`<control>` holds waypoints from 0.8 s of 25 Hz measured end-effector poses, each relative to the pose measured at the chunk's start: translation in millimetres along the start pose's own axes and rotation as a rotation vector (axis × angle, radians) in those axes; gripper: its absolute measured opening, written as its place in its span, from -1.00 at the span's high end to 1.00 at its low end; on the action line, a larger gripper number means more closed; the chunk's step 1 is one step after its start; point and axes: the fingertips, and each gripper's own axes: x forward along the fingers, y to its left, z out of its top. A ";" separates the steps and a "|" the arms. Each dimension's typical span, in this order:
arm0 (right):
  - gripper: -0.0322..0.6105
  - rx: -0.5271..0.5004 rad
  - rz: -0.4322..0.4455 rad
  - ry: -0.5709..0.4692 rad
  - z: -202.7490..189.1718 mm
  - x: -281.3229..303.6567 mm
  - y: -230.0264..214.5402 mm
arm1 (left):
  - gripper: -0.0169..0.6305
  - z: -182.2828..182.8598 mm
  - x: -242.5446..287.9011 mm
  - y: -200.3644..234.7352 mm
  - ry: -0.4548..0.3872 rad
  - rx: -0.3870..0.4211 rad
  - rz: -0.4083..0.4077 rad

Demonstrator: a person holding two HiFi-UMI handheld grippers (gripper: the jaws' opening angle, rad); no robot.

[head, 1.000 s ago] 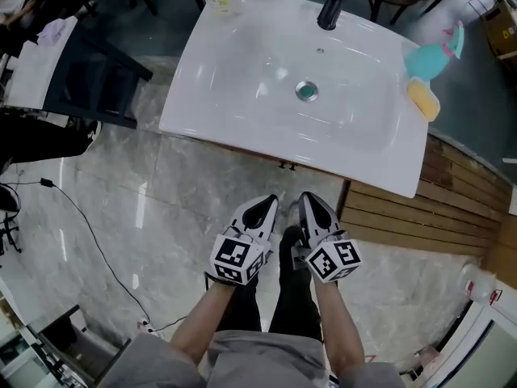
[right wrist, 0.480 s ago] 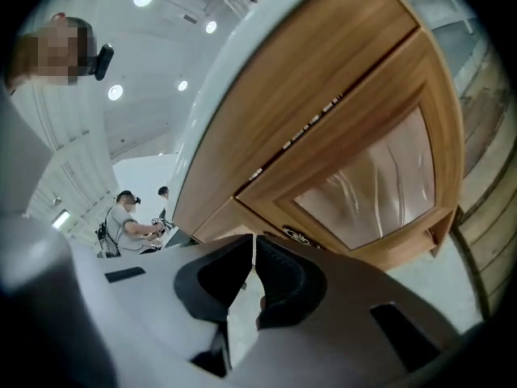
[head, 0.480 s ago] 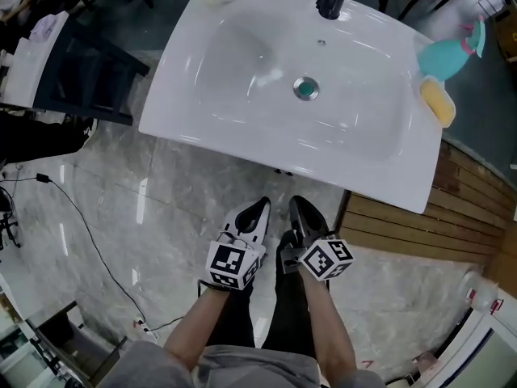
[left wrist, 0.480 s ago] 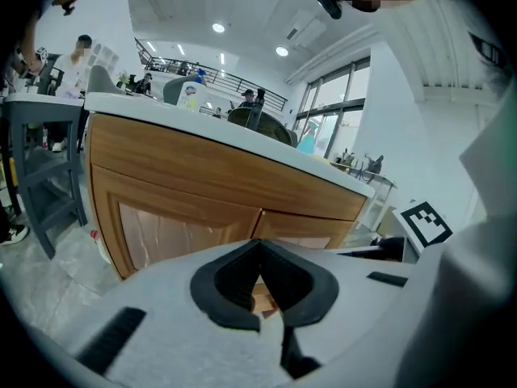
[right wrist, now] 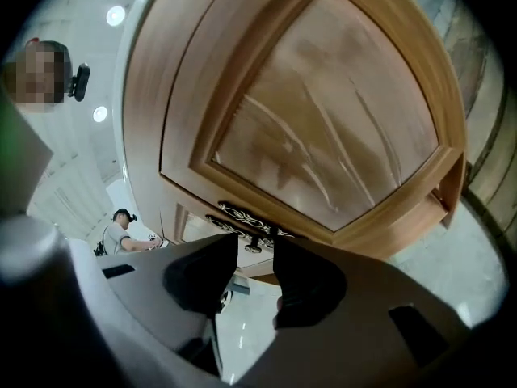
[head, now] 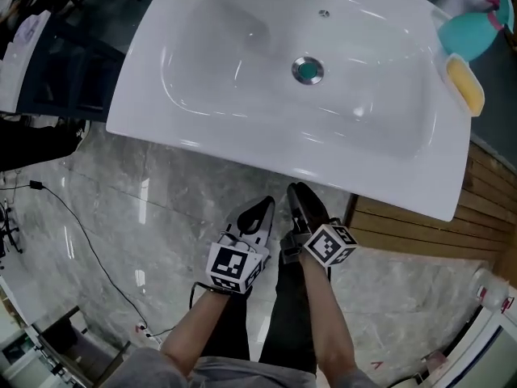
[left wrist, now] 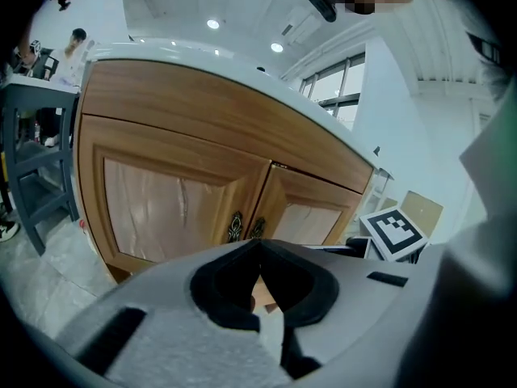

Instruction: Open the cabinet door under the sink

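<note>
reaching low under the white sink point(head: 242, 148) to get at the cabinet door point(right wrist: 323, 120), sitting right below it and just ahead of both tools. just opening the jaws of the right gripper point(head: 297, 191) wide, pinching nothing yet, lining the gap up with the small door knob point(right wrist: 254, 245) to grab it. holding the left gripper point(head: 265, 206) beside it, jaws pressed together and empty, out of the way.

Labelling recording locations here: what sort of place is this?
Probably a mock bathroom set in a lab or showroom: a white sink on a wooden cabinet, yet a cable trails across the floor and another person works nearby.
</note>
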 end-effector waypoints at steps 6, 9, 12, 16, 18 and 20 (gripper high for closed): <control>0.45 0.053 0.030 -0.019 -5.5 26.3 -12.4 | 0.92 -13.1 10.8 7.4 0.000 0.021 -0.017; 0.45 0.058 0.020 -0.018 -2.8 34.0 -18.0 | 0.92 -16.8 13.8 12.2 0.005 0.023 -0.018; 0.45 0.054 0.008 -0.006 -2.3 37.7 -22.1 | 0.92 -17.0 14.8 16.3 0.011 0.020 -0.016; 0.54 0.054 -0.007 0.002 -3.1 38.1 -24.3 | 0.92 -15.0 16.9 20.7 0.014 0.010 -0.015; 0.57 0.060 -0.015 -0.008 -3.3 38.6 -23.5 | 0.92 -14.8 17.6 20.5 0.015 0.005 -0.018; 0.63 0.066 -0.027 -0.033 -2.7 39.1 -22.4 | 0.92 -14.9 18.5 18.9 0.018 0.003 -0.023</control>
